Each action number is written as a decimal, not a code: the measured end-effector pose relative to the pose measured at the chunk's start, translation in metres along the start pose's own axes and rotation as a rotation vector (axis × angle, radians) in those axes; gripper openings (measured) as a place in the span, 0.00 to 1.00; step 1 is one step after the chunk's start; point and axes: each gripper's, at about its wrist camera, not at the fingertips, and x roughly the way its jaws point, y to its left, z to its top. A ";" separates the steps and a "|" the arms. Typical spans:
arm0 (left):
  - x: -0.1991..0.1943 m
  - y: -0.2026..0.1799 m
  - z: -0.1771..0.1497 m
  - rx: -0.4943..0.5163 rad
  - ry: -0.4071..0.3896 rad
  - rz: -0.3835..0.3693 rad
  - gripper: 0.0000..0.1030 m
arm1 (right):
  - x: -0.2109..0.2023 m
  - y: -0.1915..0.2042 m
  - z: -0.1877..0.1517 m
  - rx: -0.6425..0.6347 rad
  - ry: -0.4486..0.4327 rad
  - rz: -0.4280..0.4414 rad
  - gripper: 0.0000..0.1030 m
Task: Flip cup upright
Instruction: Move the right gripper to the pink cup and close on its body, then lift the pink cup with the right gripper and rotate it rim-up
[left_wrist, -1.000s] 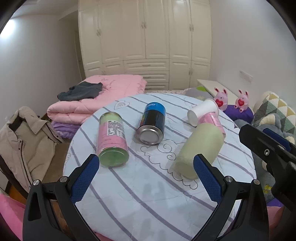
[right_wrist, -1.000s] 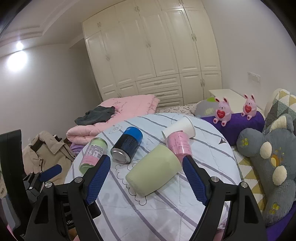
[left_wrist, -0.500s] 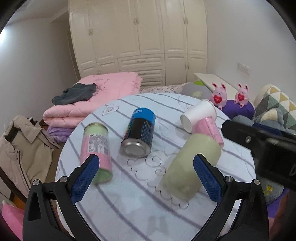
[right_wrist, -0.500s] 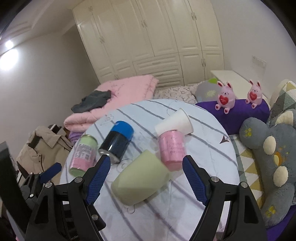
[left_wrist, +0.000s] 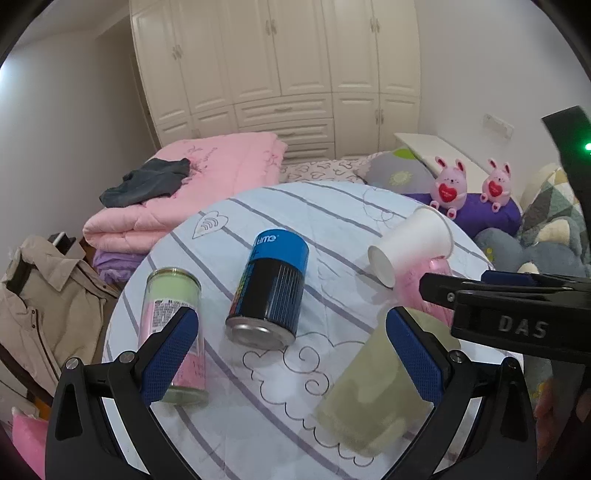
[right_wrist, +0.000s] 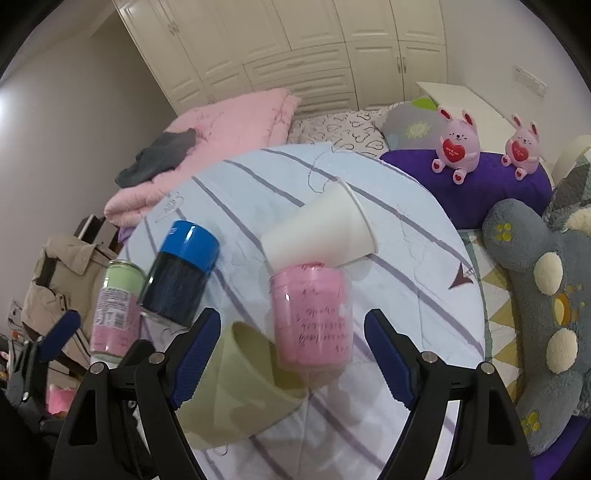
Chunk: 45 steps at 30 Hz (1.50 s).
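A pale green cup lies on its side on the round striped table; it also shows in the right wrist view. A white paper cup lies on its side further back, against a pink cup lying between the right fingers. My left gripper is open above the table's near part, its right finger over the green cup. My right gripper is open, low over the pink cup, and crosses the left wrist view as a black bar.
A blue-topped black can and a pink and green can lie on the table's left half. A pink quilt, a beige jacket, plush toys and a grey plush surround the table.
My right gripper has moved forward and down over the table, from framing the green cup to framing the pink cup. My left gripper has drifted slightly. Both stay open.
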 end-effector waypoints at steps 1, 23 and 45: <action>0.002 0.000 0.001 -0.002 0.005 0.001 1.00 | 0.004 -0.001 0.003 0.001 0.014 0.001 0.79; 0.011 0.022 -0.001 -0.048 0.044 -0.002 1.00 | 0.071 -0.037 0.011 0.173 0.233 0.098 0.79; -0.020 0.031 -0.010 -0.050 0.012 0.001 1.00 | 0.005 -0.030 0.020 0.117 0.067 0.029 0.64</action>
